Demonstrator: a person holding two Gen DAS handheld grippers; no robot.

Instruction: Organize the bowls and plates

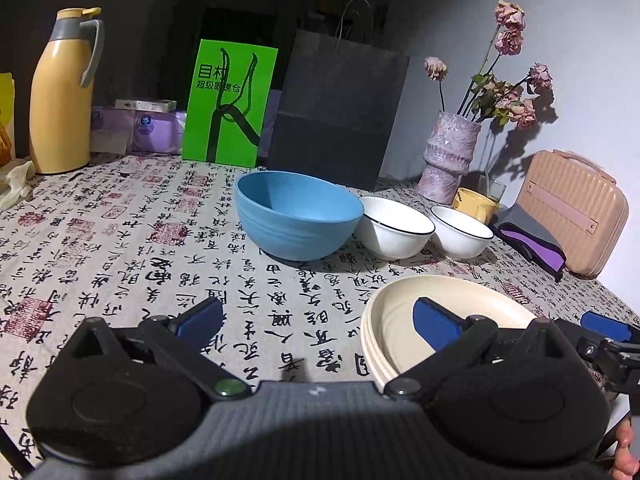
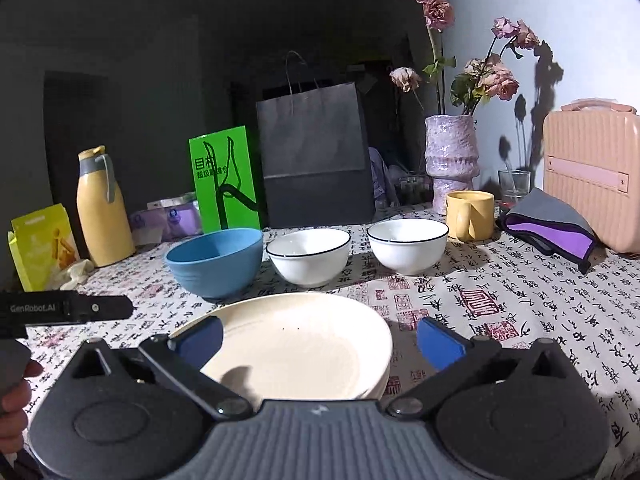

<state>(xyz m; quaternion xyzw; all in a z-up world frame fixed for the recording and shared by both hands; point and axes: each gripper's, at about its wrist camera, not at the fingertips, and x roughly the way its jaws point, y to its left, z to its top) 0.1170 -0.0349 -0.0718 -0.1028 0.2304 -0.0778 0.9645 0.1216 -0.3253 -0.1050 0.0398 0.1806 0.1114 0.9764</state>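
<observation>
A stack of cream plates [image 2: 300, 344] lies near the table's front, directly below my right gripper [image 2: 320, 342]. That gripper stands wide open, its blue pads [image 2: 438, 342] apart on either side of the stack and touching nothing. Behind the plates stand a blue bowl [image 2: 216, 260] and two white black-rimmed bowls [image 2: 308, 254] [image 2: 406, 246] in a row. My left gripper [image 1: 320, 320] is open and empty over bare tablecloth, left of the plates [image 1: 400, 332], with the blue bowl [image 1: 298, 220] and the white bowls [image 1: 394, 226] [image 1: 462, 232] beyond it.
Along the back stand a yellow thermos [image 2: 104, 216], a green bag [image 2: 224, 180], a black paper bag [image 2: 316, 160], a vase of dried roses [image 2: 452, 164] and a yellow mug [image 2: 470, 216]. A pink case [image 2: 592, 176] and a grey-purple cloth [image 2: 552, 228] sit at the right.
</observation>
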